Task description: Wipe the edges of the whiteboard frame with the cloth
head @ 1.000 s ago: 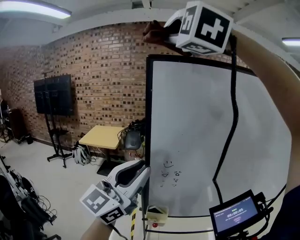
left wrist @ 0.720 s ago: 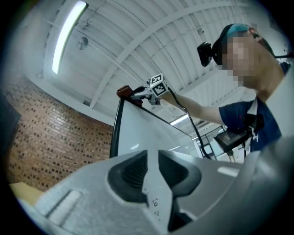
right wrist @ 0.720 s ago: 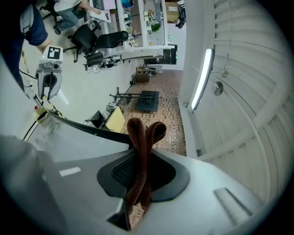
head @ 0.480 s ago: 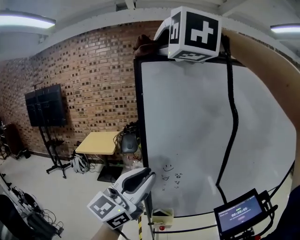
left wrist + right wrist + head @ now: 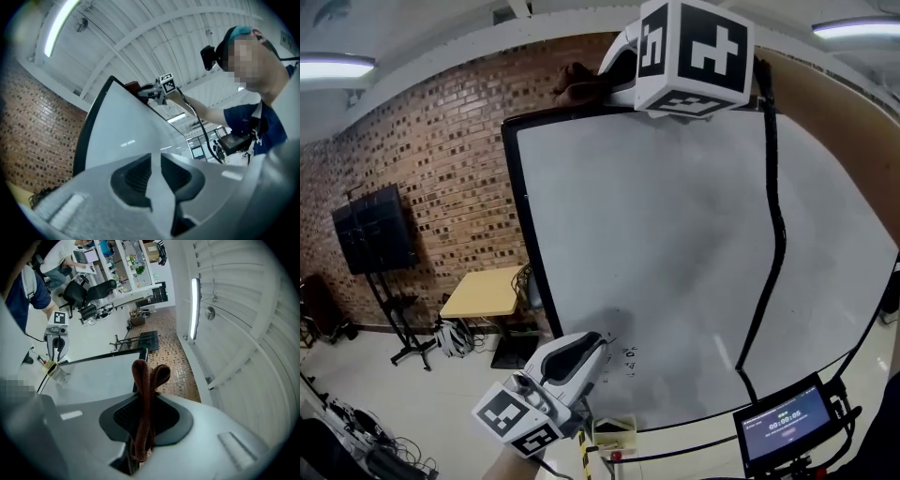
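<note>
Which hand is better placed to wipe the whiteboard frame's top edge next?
Right. The right tool grips the brown cloth at the frame's top edge; the left tool holds nothing and sits low beside the whiteboard.

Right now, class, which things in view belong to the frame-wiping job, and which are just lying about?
Job: brown cloth, held in the right gripper; black-framed whiteboard.
Lying about: yellow wooden table; black screen on a stand.

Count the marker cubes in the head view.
2: one on the right gripper at the whiteboard's top edge, one on the left gripper near its lower left.
</note>
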A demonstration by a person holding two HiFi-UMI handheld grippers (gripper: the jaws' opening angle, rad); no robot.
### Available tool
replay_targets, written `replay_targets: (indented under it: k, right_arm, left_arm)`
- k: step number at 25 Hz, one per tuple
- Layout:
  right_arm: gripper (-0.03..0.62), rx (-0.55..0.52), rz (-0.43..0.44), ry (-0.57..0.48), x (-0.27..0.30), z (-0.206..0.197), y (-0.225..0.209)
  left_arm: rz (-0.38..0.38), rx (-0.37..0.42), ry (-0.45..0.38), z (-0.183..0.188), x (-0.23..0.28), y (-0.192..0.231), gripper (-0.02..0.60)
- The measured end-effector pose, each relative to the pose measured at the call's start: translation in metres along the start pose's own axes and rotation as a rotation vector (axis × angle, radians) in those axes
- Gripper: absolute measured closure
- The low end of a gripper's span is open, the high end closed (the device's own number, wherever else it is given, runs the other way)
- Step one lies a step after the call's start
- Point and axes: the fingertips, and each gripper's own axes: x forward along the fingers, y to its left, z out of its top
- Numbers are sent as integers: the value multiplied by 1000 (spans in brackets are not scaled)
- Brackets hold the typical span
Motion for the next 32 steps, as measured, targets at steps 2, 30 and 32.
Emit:
replay_targets:
  k: [2, 30, 32]
  right_arm:
    - [536, 19, 0, -9, -6, -11, -2]
    - [536, 180, -73, 22, -116, -209, 35]
    - [536, 198, -80, 22, -127, -228, 42]
  left_arm:
    - [-8, -2, 1, 0, 9, -4, 515]
    - [-61, -1, 168, -65, 105, -113, 515]
    - [-62, -8, 175, -78, 111, -128, 515]
